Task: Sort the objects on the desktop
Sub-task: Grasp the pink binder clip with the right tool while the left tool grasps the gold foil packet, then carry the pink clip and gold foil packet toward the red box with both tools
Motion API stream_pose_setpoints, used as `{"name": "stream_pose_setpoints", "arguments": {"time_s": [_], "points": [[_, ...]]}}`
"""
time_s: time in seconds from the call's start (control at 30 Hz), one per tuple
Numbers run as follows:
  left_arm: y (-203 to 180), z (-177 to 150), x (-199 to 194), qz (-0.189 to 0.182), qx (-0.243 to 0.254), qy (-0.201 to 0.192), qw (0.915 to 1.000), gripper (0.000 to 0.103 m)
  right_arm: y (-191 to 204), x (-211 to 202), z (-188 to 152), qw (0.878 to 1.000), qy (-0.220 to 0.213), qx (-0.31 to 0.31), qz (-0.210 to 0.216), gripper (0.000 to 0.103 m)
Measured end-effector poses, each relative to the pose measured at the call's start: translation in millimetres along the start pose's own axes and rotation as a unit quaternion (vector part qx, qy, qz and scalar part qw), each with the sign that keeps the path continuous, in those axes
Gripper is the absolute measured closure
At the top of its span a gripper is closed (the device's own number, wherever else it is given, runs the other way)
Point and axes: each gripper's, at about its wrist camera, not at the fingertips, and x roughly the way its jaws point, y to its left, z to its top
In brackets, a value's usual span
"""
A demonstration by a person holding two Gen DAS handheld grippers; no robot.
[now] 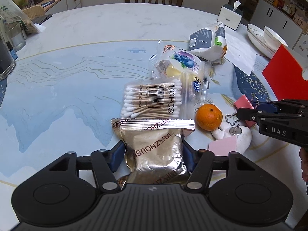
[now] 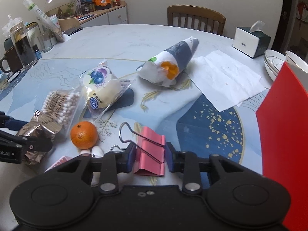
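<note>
My left gripper [image 1: 153, 154] is shut on a gold foil snack packet [image 1: 154, 146], which also shows in the right wrist view [image 2: 36, 132]. Just beyond it lie a bag of cotton swabs [image 1: 154, 100], a blueberry pastry packet [image 1: 179, 63] and an orange [image 1: 209, 117]. My right gripper [image 2: 149, 154] is shut on a pink binder clip [image 2: 151, 150], low over the table. The orange [image 2: 84, 134] sits to the clip's left. A white and grey snack bag [image 2: 169, 65] lies farther back.
A red box [image 2: 284, 134] stands at the right. White paper sheets [image 2: 225, 79], a tissue box [image 2: 250, 42] and stacked bowls [image 2: 275, 61] sit at the back right. Glass jars [image 2: 25, 46] stand at the left. A pink pad [image 1: 225, 144] and a white object lie by the orange.
</note>
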Motion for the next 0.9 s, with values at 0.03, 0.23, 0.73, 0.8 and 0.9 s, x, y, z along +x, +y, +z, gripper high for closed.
{"name": "stream_pose_setpoints", "arguments": {"time_s": [0.03, 0.23, 0.73, 0.8, 0.9], "points": [[0.0, -0.5, -1.2, -0.001, -0.001, -0.001, 1.0, 0.046, -1.3, -1.0, -0.6, 1.0, 0.0, 0.003, 0.001, 0.071], [-0.3, -2.7, -7.3, -0.003, -0.007, -0.007, 0.9999, 0.05, -7.0, -11.5, -4.8, 1.0, -0.005, 0.013, 0.0, 0.072], [-10.5, -6.1, -39.2, -0.008, -0.012, -0.031, 0.9994, 0.051, -18.1, -57.5, -9.9, 0.999, -0.019, 0.028, -0.003, 0.072], [-14.2, -5.6, -43.6, -0.008, -0.009, -0.037, 0.9993, 0.051, -20.2, -64.3, -9.3, 0.999, -0.022, 0.03, -0.002, 0.071], [-20.3, -4.1, -49.8, -0.009, -0.004, -0.044, 0.999, 0.051, -24.6, -75.7, -8.4, 0.999, -0.029, 0.034, 0.0, 0.071]]}}
